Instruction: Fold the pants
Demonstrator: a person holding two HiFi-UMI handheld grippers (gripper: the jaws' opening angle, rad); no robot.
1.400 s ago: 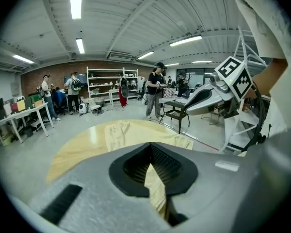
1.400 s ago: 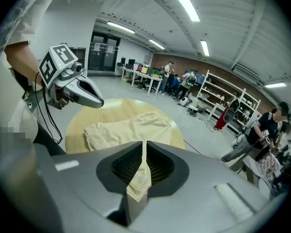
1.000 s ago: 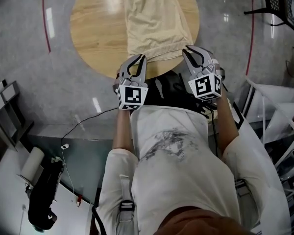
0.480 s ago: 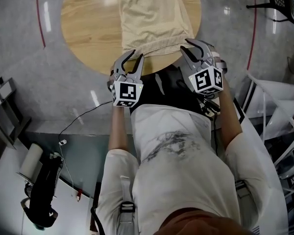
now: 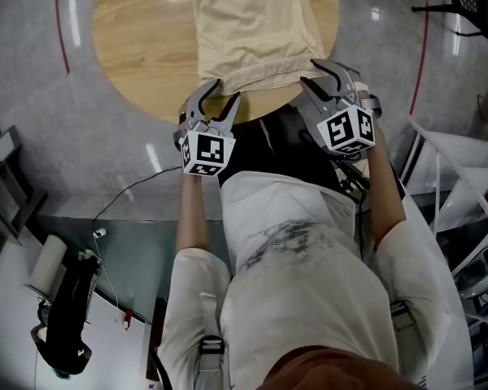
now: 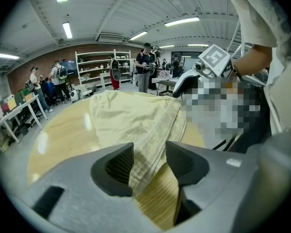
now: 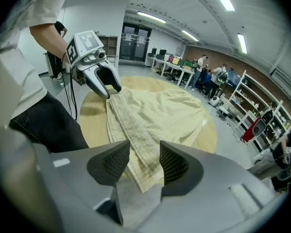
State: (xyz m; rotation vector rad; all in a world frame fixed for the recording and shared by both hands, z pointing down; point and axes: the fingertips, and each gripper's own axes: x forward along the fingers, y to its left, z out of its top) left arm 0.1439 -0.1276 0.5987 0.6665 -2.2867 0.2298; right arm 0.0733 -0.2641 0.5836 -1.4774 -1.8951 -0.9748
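Pants (image 5: 256, 31) lay flat on the round wooden table (image 5: 138, 47), waistband at the near edge. Jaws of my left gripper (image 5: 226, 90) and right gripper (image 5: 307, 71) had just been opening: both apart, a waistband corner loose between each pair, unpinched.

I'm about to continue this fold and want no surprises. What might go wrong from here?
The left gripper and the right gripper have just been opening their jaws, each with a waistband corner between them, unpressed. Only a narrow corner sits in the left one, so closing might miss it. At the right, the pants overhang the table rim and might slide off.
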